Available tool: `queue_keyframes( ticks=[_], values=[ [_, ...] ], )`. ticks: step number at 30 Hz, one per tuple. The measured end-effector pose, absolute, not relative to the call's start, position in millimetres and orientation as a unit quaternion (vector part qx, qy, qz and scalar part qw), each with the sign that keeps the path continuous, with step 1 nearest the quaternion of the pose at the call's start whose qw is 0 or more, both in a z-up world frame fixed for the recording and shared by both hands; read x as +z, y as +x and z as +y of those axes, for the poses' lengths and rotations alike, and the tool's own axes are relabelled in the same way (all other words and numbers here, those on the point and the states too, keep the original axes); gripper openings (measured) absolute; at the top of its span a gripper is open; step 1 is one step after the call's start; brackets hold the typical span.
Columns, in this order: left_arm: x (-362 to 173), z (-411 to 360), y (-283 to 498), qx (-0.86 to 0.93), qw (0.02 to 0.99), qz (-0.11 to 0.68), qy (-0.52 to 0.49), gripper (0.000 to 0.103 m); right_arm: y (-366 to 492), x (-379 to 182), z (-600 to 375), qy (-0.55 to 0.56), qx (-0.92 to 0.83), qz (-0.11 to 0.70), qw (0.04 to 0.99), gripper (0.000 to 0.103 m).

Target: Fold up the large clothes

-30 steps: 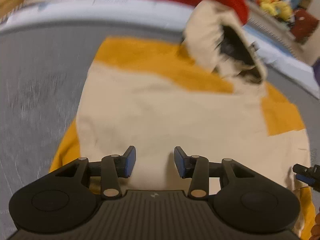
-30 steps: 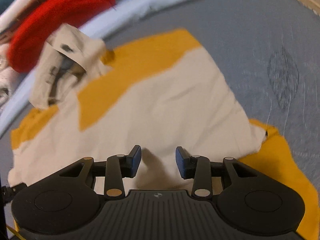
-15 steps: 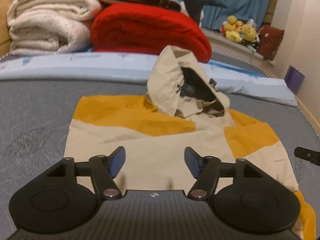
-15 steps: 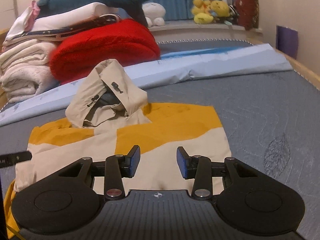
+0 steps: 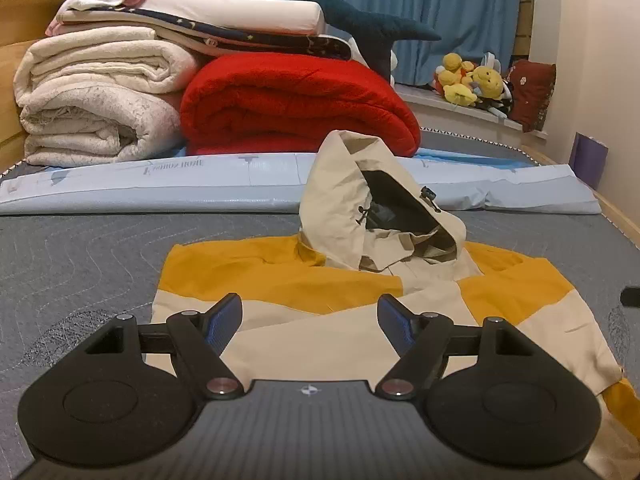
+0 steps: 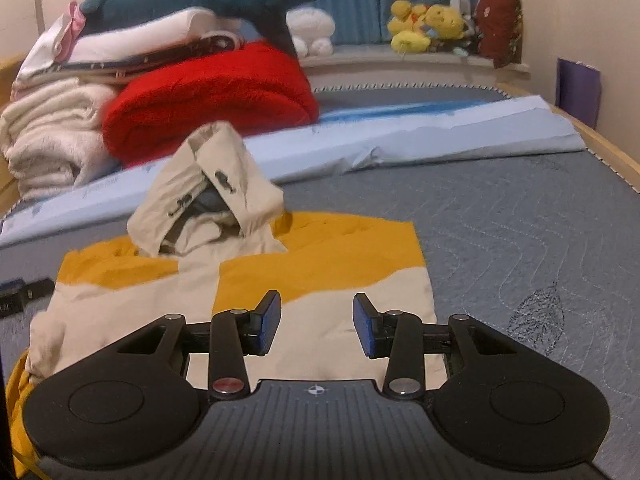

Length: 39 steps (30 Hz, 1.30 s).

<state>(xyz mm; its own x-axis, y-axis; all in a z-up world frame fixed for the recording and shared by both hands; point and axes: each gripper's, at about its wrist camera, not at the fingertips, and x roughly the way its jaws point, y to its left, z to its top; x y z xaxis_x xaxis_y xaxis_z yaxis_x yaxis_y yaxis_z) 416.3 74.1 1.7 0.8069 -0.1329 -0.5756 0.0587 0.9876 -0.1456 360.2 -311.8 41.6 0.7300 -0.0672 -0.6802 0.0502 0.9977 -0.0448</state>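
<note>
Here both claws (image 5: 310, 320) (image 6: 316, 324) hover above jacket (image 5: 304, 332).

One hooded jacket (image 5: 360, 280), one red blanket (image 5: 296, 108), one plush shark (image 5: 304, 4), two grippers, several yellow toys (image 5: 468, 80) at upper right.

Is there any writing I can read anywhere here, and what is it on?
Blue sheet: one line of print, seemingly mirrored, perhaps "FASHION HOME"; too blurred to be sure.
Its other small marks: unreadable.
Gripper bodies: a small round emblem, no words.
Jacket, blankets, toys: no text visible.
</note>
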Motion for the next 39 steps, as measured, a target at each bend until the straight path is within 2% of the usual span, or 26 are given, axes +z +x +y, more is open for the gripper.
queue_keyframes(
  ticks=[3, 9, 11, 16, 17, 18, 20, 21, 23, 24, 25, 26, 27, 32, 34, 35, 36, 39],
  values=[
    [5, 72, 419, -0.060, 0.949, 0.307, -0.041, 0.078, 365, 39, -315, -0.026, -0.033, 0.383, 0.923, 0.022],
    [9, 67, 431, -0.078, 0.952, 0.295, -0.032, 0.076, 373, 36, -322, -0.034, -0.045, 0.402, 0.914, 0.024],
    [8, 58, 453, -0.078, 0.952, 0.295, -0.014, 0.074, 376, 33, -323, -0.035, -0.053, 0.408, 0.911, 0.033],
    [19, 35, 545, -0.086, 0.955, 0.284, -0.013, 0.065, 378, 32, -326, -0.033, -0.055, 0.412, 0.909, 0.035],
    [22, 32, 567, -0.083, 0.955, 0.286, -0.021, 0.059, 379, 32, -327, -0.031, -0.055, 0.412, 0.909, 0.035],
    [23, 29, 591, -0.076, 0.954, 0.287, -0.030, 0.042, 379, 33, -328, -0.029, -0.056, 0.412, 0.909, 0.034],
    [25, 23, 634, -0.062, 0.956, 0.285, -0.039, 0.024, 381, 33, -330, -0.021, -0.056, 0.412, 0.909, 0.033],
    [24, 20, 652, -0.061, 0.956, 0.285, -0.038, 0.024, 381, 33, -330, -0.015, -0.056, 0.413, 0.909, 0.024],
    [20, 12, 690, -0.058, 0.955, 0.287, -0.036, 0.024, 382, 32, -328, -0.011, -0.046, 0.416, 0.908, 0.012],
    [17, 9, 707, -0.055, 0.955, 0.289, -0.041, 0.028, 381, 32, -326, -0.013, -0.043, 0.415, 0.909, 0.012],
    [14, 8, 723, -0.056, 0.953, 0.295, -0.052, 0.035, 381, 33, -325, -0.015, -0.041, 0.413, 0.910, 0.012],
    [11, 7, 736, -0.056, 0.950, 0.300, -0.065, 0.052, 381, 34, -324, -0.017, -0.039, 0.413, 0.910, 0.012],
    [8, 5, 749, -0.050, 0.949, 0.301, -0.074, 0.062, 381, 33, -324, -0.017, -0.037, 0.415, 0.909, 0.012],
    [-8, -3, 799, -0.021, 0.943, 0.322, -0.080, 0.060, 385, 28, -328, -0.013, -0.047, 0.431, 0.901, 0.012],
    [-13, -8, 807, -0.021, 0.941, 0.332, -0.066, 0.046, 385, 28, -330, -0.009, -0.048, 0.432, 0.901, 0.012],
    [-15, -10, 812, -0.025, 0.939, 0.338, -0.056, 0.021, 385, 29, -330, -0.009, -0.048, 0.432, 0.901, 0.012],
    [-19, -12, 811, -0.032, 0.937, 0.345, -0.049, 0.002, 385, 29, -331, -0.009, -0.048, 0.431, 0.901, 0.012],
    [-10, -16, 800, -0.041, 0.941, 0.335, -0.023, 0.001, 385, 31, -332, -0.005, -0.048, 0.429, 0.902, 0.012]
  ],
)
